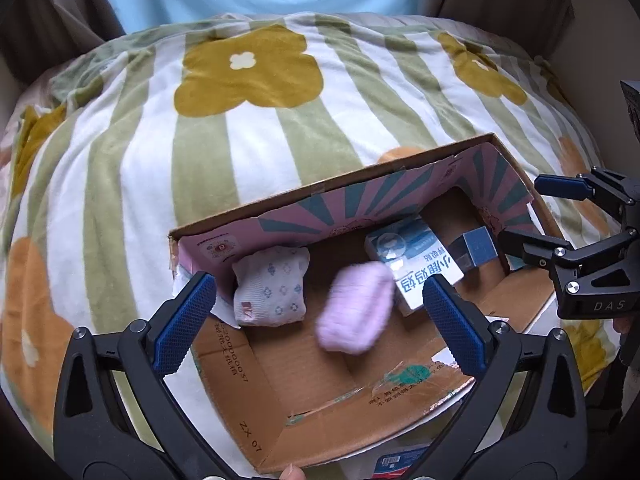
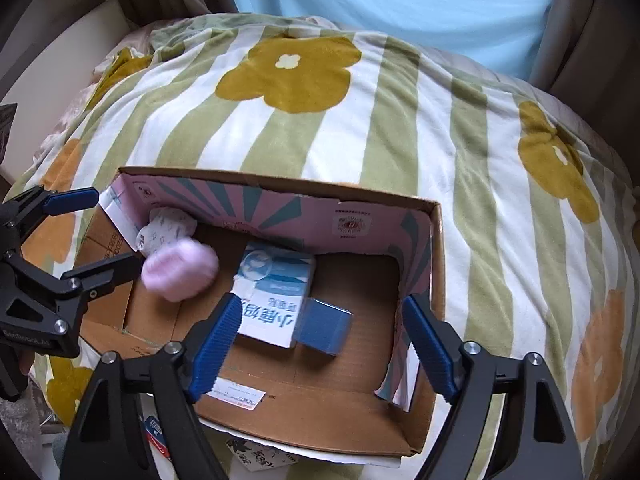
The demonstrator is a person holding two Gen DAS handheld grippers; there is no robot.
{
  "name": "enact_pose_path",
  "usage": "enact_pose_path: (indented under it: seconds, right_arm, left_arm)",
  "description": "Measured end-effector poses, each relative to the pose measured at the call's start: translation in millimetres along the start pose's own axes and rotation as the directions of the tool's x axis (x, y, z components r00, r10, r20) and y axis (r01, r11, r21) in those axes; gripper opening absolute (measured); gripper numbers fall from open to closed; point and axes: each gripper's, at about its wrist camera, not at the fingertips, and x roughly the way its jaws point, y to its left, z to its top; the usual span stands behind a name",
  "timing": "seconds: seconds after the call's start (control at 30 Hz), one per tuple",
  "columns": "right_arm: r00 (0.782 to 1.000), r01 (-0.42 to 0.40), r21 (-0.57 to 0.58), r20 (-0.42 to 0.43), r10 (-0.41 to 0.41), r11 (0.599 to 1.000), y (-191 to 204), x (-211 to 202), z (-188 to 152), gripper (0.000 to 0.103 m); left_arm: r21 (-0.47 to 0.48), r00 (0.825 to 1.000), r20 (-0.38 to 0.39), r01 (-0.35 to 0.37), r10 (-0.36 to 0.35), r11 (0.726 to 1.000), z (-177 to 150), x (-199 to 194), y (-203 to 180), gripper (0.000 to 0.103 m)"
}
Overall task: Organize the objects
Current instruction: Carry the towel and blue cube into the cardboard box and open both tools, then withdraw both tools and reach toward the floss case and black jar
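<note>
Left claw (image 1: pixel 318 318) spread wide, gripping nothing, above open cardboard box (image 1: pixel 320 412) on striped flower blanket (image 1: pixel 256 152). Blurred pink bundle (image 1: pixel 356 306) between its fingers, over box floor. Patterned white bundle (image 1: pixel 272 286) against far wall. Right claw (image 2: pixel 320 344) also wide, empty, over white-blue carton (image 2: pixel 276 296) and small blue box (image 2: pixel 324 326).

Bare floor shows in the box's (image 2: pixel 436 280) right end, beside the blue case (image 2: pixel 325 326); carton (image 2: pixel 276 292), pink bundle (image 2: pixel 180 270) and patterned roll (image 2: pixel 168 226) crowd the left.
</note>
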Motion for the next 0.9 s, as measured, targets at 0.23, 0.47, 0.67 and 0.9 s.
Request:
enact_pose_path:
  seconds: [0.23,0.47,0.67,0.9]
  right_arm:
    - [0.999,-0.016,0.028,0.034,0.015,0.999,-2.1,-14.4,-1.9,0.083]
    - [0.998,-0.024,0.041,0.062,0.021,0.999,-1.4,-34.4,-6.5,0.083]
    - [0.995,-0.021,0.033,0.099,0.017,0.999,-0.1,-61.5,-13.7,0.083]
    - [0.989,-0.031,0.021,0.145,0.028,0.999,2.3,-103.7,-30.2,0.083]
  left_arm:
    - [-0.047,1.000,0.017,0.016,-0.015,0.999,-5.5,-12.0,7.1,0.103]
    - [-0.040,0.999,0.037,-0.008,0.009,0.999,-12.0,-33.7,6.1,0.103]
    - [-0.054,0.997,0.074,-0.010,0.014,0.999,-18.3,-64.0,7.0,0.103]
    - [-0.059,0.991,0.132,-0.008,0.015,0.998,-31.9,-111.9,1.2,0.103]
